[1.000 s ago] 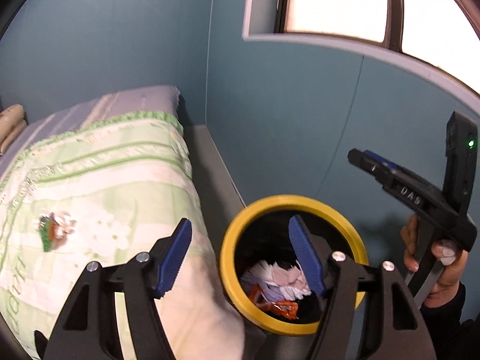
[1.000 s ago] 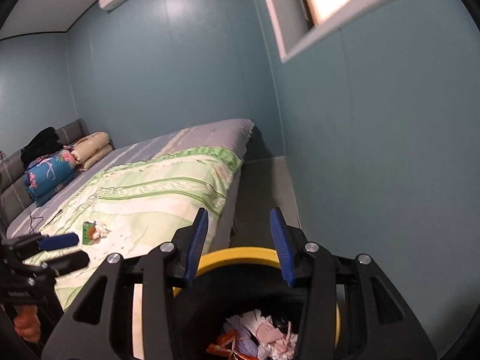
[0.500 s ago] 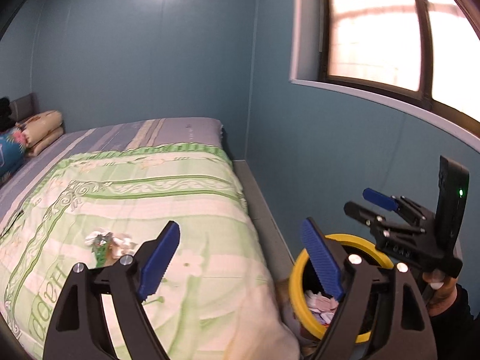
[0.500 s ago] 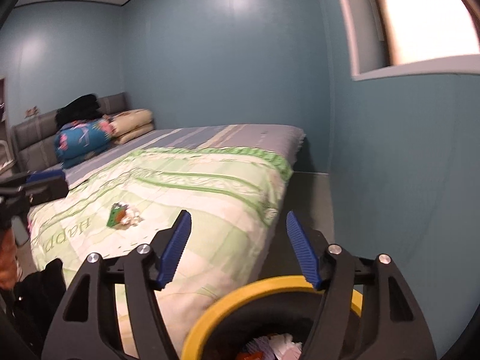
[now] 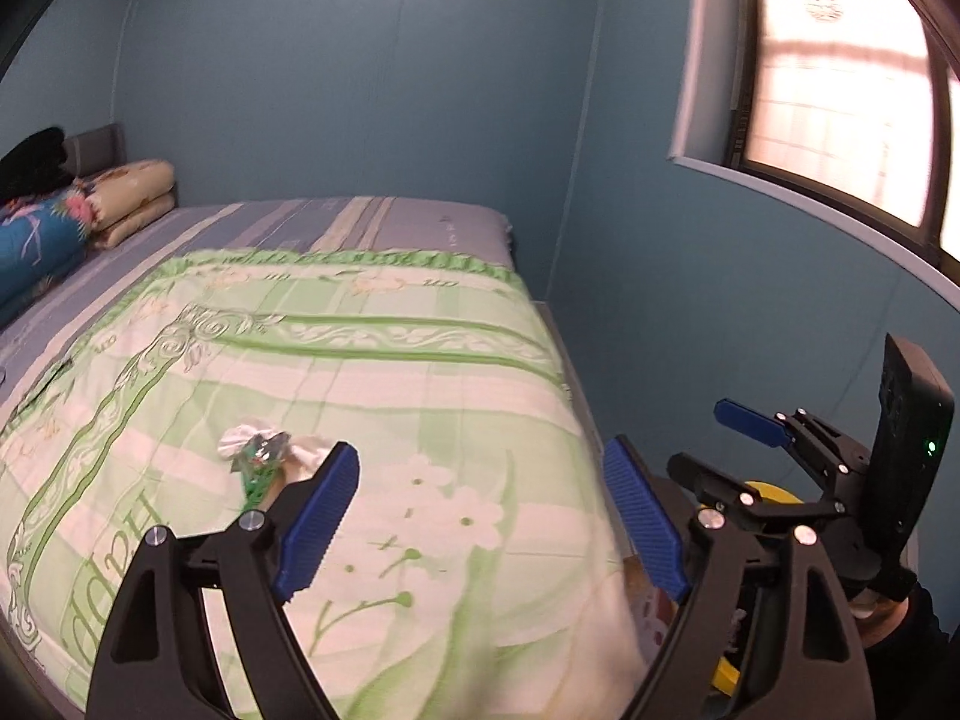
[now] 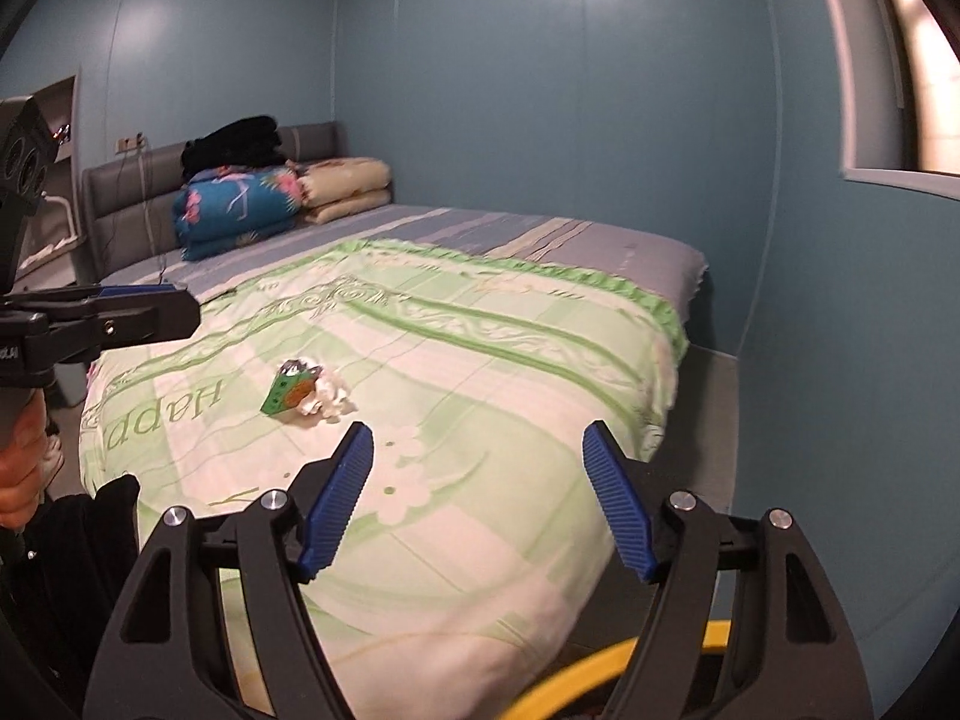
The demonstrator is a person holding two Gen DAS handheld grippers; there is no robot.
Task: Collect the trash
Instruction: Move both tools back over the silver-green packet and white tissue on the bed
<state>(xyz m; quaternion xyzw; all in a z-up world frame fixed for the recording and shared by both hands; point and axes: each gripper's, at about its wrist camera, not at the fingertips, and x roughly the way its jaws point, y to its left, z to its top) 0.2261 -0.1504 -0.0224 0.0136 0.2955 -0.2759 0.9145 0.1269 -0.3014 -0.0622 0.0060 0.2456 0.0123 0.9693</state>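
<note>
Left wrist view. The left gripper (image 5: 480, 519) fills the lower frame, its blue pads wide apart with nothing between them; the jaws have just been opening. Behind it lies the bed (image 5: 420, 228) under a green floral quilt (image 5: 372, 372). The trash (image 5: 258, 459), a green wrapper with crumpled white paper, rests on the quilt at 9 o'clock from the left pad, just beside its tip and not touching it. At 3 o'clock the right gripper (image 5: 714, 438) shows side-on, held by a hand (image 5: 882, 621); behind it a sliver of the yellow-rimmed bin (image 5: 771, 489) stands off the near corner of the bed. Folded bedding (image 5: 78, 210) sits at 10 o'clock; a window (image 5: 840, 90) at 2 o'clock.

Right wrist view. The right gripper (image 6: 477, 501) occupies the lower frame, pads spread with only quilt seen between them; its jaws have just been opening, more recently than the left's. The trash (image 6: 303, 396) lies on the quilt (image 6: 480, 360) at 11 o'clock from the left pad, near but apart. The bin rim (image 6: 600, 678) curves at 6 o'clock. The left gripper (image 6: 150, 309) enters at 9 o'clock, its hand (image 6: 24, 462) below it.
</note>
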